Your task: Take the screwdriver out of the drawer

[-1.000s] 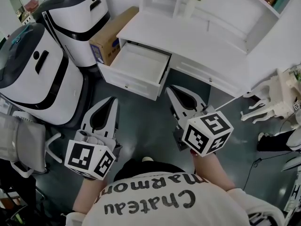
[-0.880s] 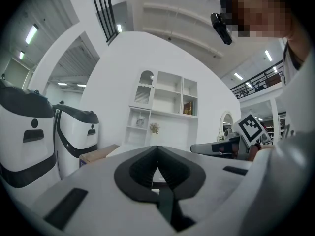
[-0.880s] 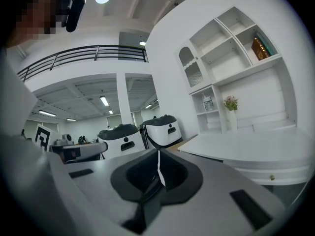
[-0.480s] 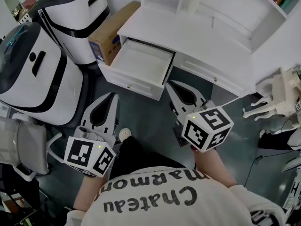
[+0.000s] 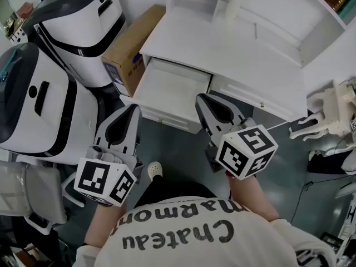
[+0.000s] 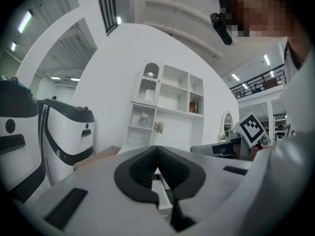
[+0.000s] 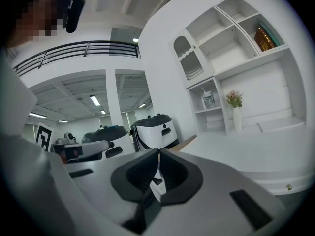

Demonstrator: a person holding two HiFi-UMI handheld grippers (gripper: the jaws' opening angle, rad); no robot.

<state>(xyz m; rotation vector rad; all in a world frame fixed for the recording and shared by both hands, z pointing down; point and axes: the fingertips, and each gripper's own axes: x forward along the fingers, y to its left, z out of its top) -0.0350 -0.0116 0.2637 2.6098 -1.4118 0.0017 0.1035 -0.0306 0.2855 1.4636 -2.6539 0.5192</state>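
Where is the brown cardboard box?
In the head view, the cardboard box stands at upper left, between the open drawer of the white desk and a white-and-black machine.

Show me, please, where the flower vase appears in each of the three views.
Head view: flower vase at the top edge, right of centre.
Left gripper view: vase small, mid-frame, below the shelves.
Right gripper view: vase right of centre, under the shelves.
Shared landmark: the white shelves.
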